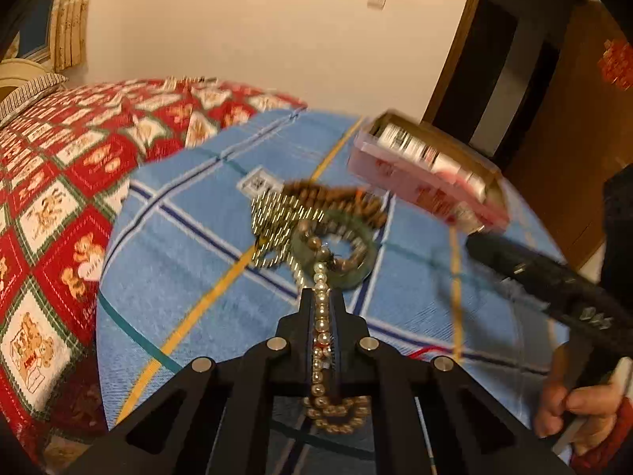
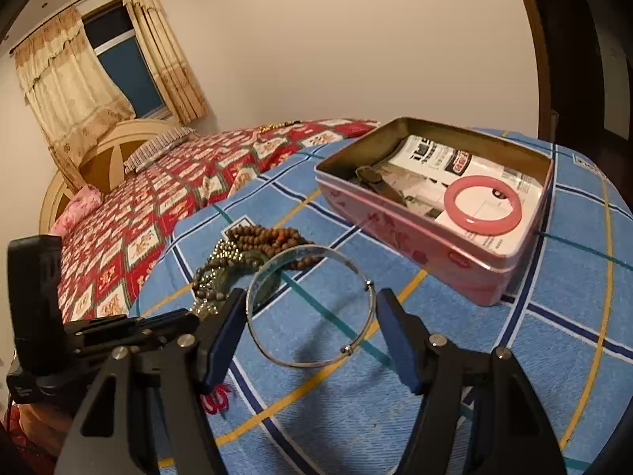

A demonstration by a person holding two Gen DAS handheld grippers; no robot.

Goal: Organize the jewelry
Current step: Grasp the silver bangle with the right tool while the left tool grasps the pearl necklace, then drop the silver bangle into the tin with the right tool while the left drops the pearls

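- On blue plaid cloth (image 2: pixel 573 316), one pink tin box (image 2: pixel 435 249), rectangular, lid off; inside: one pink bangle (image 2: pixel 483 204), one dark strap-like item (image 2: pixel 376 182), printed paper (image 2: pixel 427 154).
- Beside tin, jewelry pile: brown wooden beads (image 2: pixel 269 237), gold chain (image 1: pixel 273 217), green jade ring (image 1: pixel 356 273).
- Left gripper (image 1: pixel 322 297) clenched on one pearl strand (image 1: pixel 321 316).
- Right gripper (image 2: pixel 310 308) spread wide around one thin silver bangle (image 2: pixel 312 360), pads apart from it.

The left gripper (image 1: pixel 322 297) is squeezed tight on a pearl bead string (image 1: pixel 321 316). The right gripper (image 2: pixel 310 316) has its fingers (image 2: pixel 221 336) spread wide, one each side of a silver bangle (image 2: pixel 310 308).
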